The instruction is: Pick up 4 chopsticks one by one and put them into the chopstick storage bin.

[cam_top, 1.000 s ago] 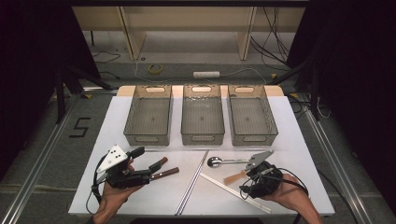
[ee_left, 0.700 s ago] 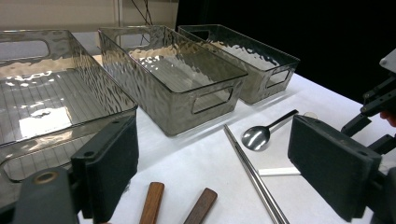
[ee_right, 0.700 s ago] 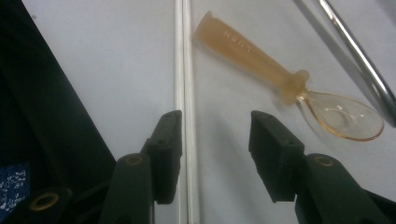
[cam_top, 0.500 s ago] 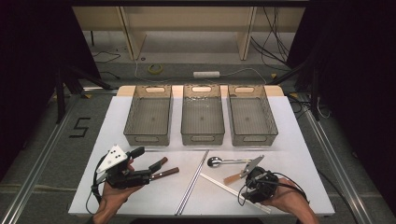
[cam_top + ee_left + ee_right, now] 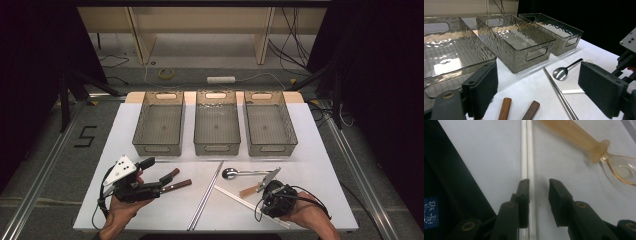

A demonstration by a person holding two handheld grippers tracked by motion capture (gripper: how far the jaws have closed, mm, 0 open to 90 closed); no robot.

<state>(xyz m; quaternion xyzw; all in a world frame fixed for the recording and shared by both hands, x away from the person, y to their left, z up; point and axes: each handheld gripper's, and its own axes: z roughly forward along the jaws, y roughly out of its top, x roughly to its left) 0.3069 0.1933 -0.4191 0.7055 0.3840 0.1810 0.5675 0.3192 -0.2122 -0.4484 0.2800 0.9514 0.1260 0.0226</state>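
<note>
A pair of white chopsticks [image 5: 527,157] lies side by side on the white table [image 5: 320,150], seen in the high view as white chopsticks [image 5: 235,196]. My right gripper [image 5: 539,187] points down at them. Its jaws have just been closing. The chopsticks lie between them against the left pad, with a gap to the right pad. In the high view the right gripper [image 5: 272,199] is at the near right. My left gripper [image 5: 540,82] stands wide open over two brown wooden handles [image 5: 505,110]. It sits at the near left as the left gripper [image 5: 156,176], beside the wooden handles [image 5: 176,181].
Three clear empty trays [image 5: 159,147] stand in a row at the back. A pair of metal chopsticks [image 5: 205,195] lies mid-table, with a metal spoon [image 5: 240,173] beyond it. An amber-handled spoon [image 5: 574,135] lies just past my right jaws.
My right gripper has shifted slightly toward the near edge and tipped down over the white chopsticks. The left gripper has stayed where it was.
</note>
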